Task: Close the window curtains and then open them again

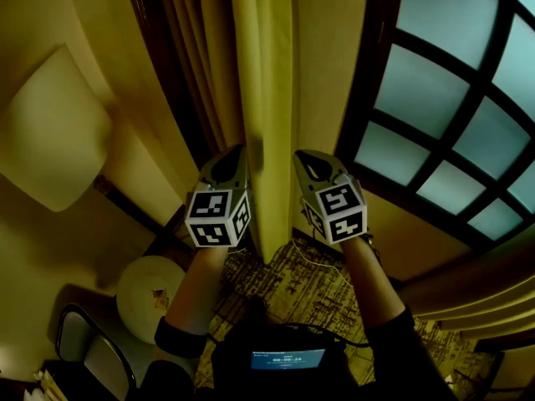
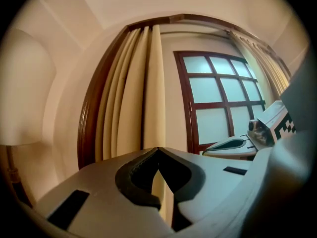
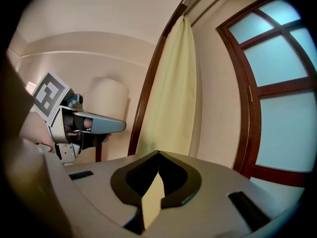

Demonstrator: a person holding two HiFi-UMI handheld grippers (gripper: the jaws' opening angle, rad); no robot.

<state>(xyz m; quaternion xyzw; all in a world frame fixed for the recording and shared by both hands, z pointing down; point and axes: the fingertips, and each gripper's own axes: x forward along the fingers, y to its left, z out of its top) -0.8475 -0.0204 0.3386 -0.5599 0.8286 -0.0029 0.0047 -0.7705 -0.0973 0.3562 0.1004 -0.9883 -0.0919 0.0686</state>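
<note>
near: left gripper and right gripper held level side by side, both pinched fully shut on nothing. just ahead, between the two: a hanging fold of the yellow curtain, bunched against the dark wooden frame. farther right: window, frosted panes uncovered. far left: pale lamp shade.

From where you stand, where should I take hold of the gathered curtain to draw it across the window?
Take the curtain by its outermost hanging fold, the one nearest the window. Come straight from the front, fingers either side of that vertical fold: it looks narrow and free to pinch.
</note>
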